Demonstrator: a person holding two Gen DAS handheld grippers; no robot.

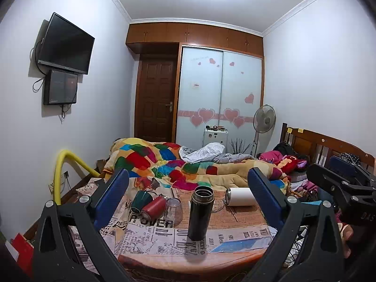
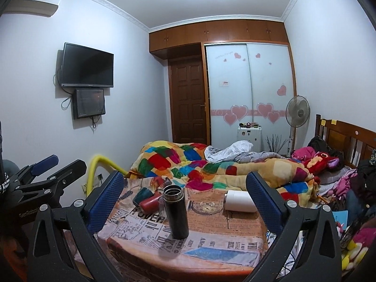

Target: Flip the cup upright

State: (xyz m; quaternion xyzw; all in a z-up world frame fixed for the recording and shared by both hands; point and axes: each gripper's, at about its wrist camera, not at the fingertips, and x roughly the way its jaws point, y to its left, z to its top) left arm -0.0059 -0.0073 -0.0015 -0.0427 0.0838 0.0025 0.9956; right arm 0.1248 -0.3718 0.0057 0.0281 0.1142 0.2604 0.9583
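While both grippers hang spread above the near edge of the tabletop (image 1: 164, 242), neither touches any cup.

Left gripper: the left gripper (image 1: 188, 183) is released, its blue-padded fingers (image 1: 112, 197) wide apart with nothing between them; it also shows at the left edge of the right wrist view (image 2: 56, 166), likewise spread.

Right gripper: the right gripper (image 2: 185, 183) is released too, blue pads (image 2: 263, 202) far apart and empty; part of its black frame shows at the right edge of the left wrist view, too cropped there to judge.

Black flask: the black flask (image 1: 199, 211) stands upright near the middle of the tabletop, its mouth open, closest to both cameras.

White cup: the white cup (image 1: 239, 196) lies on its side toward the far right, its metal-rimmed mouth facing left, partly hidden behind a blue pad.

Left cluster: a dark green cup (image 1: 141, 198) and a red cup (image 1: 152, 208) lie tipped on their sides, touching each other; a clear glass (image 1: 174, 208) sits just beside the red one, mouth upward.

Glass dish: a clear glass dish (image 2: 208, 206) rests between the flask and the white cup.

Tabletop cover: newspaper-print cloth (image 2: 145, 230) drapes the rounded surface.

Behind: a bed with a patchwork quilt (image 1: 169, 162) sits directly past the tabletop, and a standing fan (image 1: 264, 119) is near the sliding wardrobe (image 1: 221, 94).
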